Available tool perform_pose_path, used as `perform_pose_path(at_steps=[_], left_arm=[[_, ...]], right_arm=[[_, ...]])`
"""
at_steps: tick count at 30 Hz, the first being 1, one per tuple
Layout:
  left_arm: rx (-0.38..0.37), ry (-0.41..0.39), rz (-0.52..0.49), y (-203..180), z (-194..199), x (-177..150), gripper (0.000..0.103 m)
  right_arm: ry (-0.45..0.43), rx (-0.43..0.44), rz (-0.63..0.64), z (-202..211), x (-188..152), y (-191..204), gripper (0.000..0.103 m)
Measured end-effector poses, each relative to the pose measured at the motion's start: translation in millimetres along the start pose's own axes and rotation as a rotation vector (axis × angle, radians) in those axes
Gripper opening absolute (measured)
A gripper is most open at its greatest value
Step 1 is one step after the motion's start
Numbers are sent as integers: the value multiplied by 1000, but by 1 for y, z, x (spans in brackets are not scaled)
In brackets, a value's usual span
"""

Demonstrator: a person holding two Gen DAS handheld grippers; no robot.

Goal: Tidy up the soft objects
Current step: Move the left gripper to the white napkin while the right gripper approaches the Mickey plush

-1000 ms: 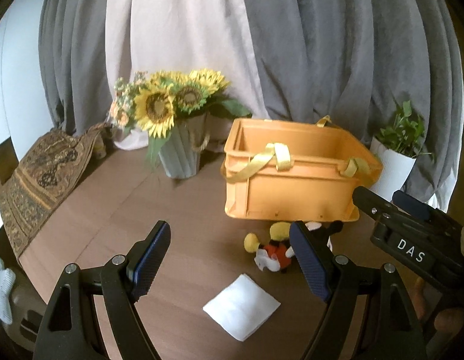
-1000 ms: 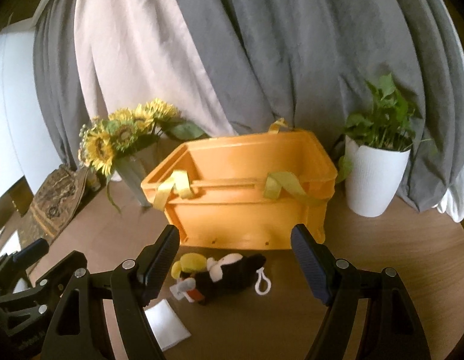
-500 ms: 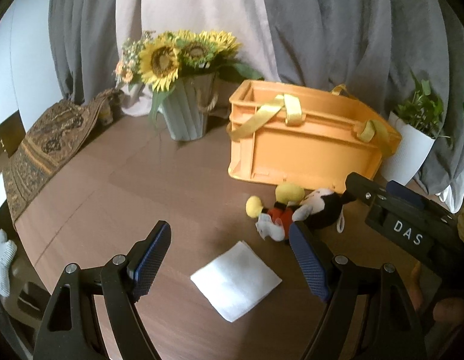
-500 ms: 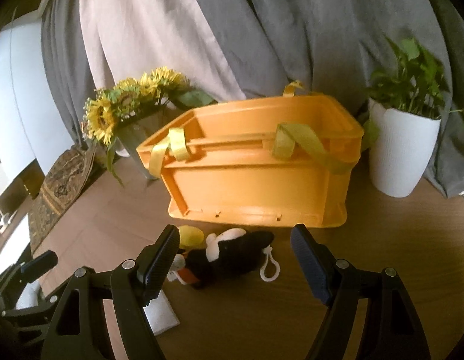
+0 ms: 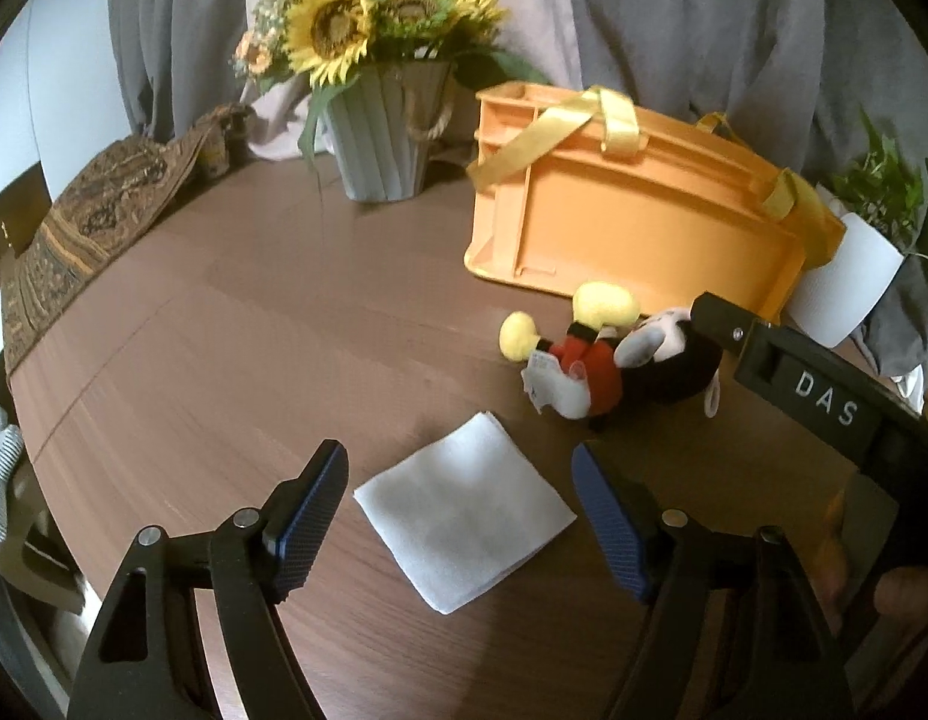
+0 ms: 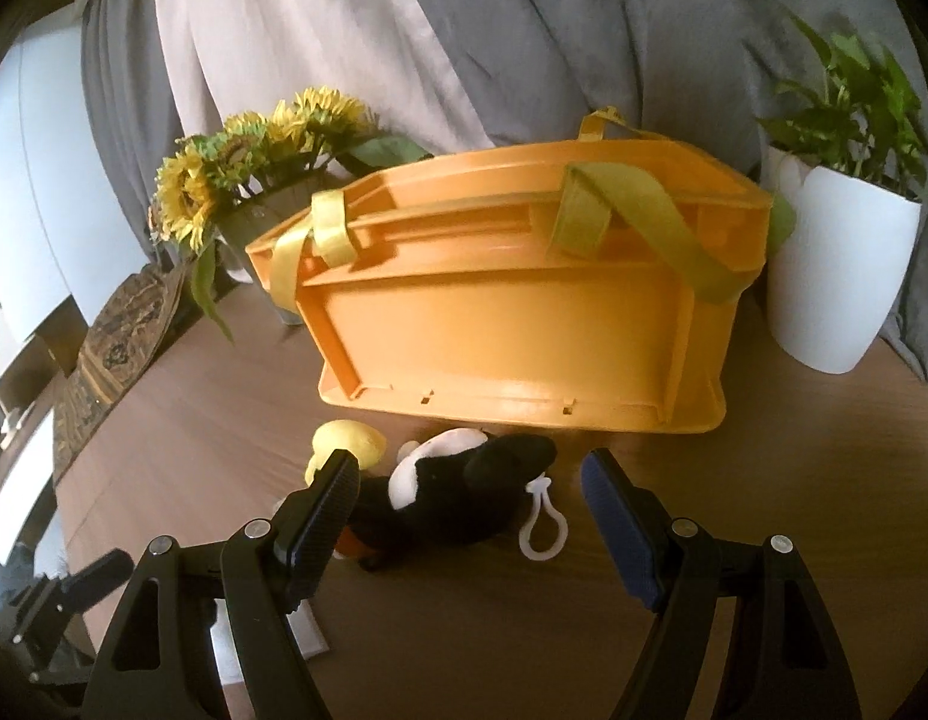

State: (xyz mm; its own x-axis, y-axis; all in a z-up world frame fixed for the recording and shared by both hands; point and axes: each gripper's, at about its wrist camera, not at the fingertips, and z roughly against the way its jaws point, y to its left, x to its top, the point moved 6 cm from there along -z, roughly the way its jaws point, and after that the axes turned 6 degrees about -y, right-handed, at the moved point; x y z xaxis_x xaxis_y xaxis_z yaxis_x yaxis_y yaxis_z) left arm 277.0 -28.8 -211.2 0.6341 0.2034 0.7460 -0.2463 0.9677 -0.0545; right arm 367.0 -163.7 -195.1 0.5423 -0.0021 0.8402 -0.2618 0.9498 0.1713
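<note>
1 orange crate on the brown table, two yellow-green strap handles over its rim; interior not visible from either cam, so can't tell what's in it, if anything. 1 grey ribbed vase w/ sunflowers behind-left of crate, 1 white pot w/ green plant just beside crate's right end. Soft items on table: 2. Mouse plush (black body, red shorts, yellow shoes, white plastic clip loop) lies on its side right in front of crate's near wall, close to it; contact w/ crate unclear. White folded cloth lies flat on table, nearer than plush, apart from it. Left gripper released, jaws wide apart, hovering w/ cloth between the blue pads, pads not touching it as far as the left cam shows. Right gripper also released, jaws wide, plush sits between/just past its fingertips; left pad overlaps plush's shoe end in right cam view, contact can't be confirmed. Right gripper's black body w/ "DAS" label shows at right edge of left cam, over plush. 1 patterned runner draped at table's left edge. Grey + beige curtains behind everything.
</note>
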Motion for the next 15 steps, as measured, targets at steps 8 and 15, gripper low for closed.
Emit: perform_pose_path(at_steps=[8, 15], left_arm=[[6, 56, 16, 0, -24, -14, 72], [4, 93, 25, 3, -37, -23, 66]], right_arm=[[35, 5, 11, -22, -6, 0, 78], [66, 13, 18, -38, -13, -1, 78]])
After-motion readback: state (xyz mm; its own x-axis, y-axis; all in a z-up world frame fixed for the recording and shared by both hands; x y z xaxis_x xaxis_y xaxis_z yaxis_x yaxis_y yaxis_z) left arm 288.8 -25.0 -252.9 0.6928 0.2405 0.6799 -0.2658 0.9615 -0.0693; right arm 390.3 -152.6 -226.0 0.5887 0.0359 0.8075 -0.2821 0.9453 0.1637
